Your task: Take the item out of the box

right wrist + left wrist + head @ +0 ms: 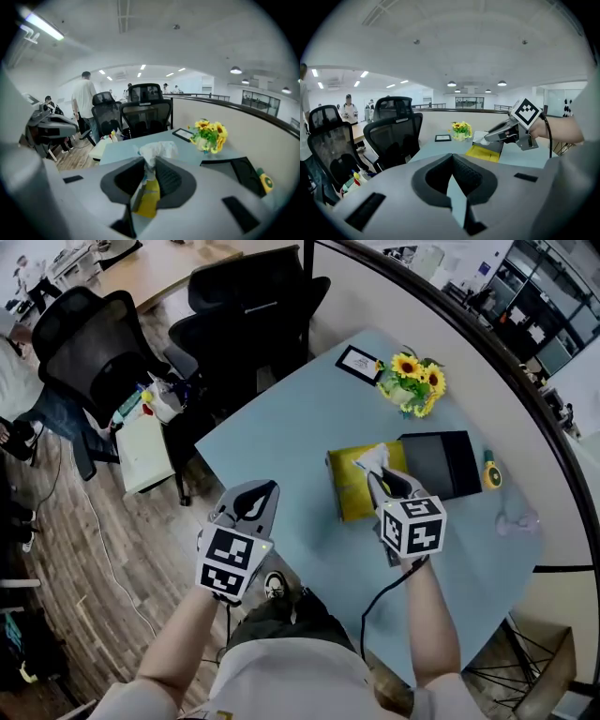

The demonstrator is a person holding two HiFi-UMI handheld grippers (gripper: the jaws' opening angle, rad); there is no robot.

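An open yellow box lies on the light-blue table, with its black lid beside it on the right. A crumpled white tissue-like item sticks up from the box. My right gripper is over the box, shut on that white item. In the right gripper view the item bunches out past the pads above the yellow box. My left gripper hangs off the table's near-left edge, jaws together and holding nothing. The left gripper view shows the right gripper at the box.
A pot of sunflowers and a small framed card stand at the table's far end. A round yellow tape measure lies right of the lid. Black office chairs stand beyond the table's left side, with a curved wall along the right.
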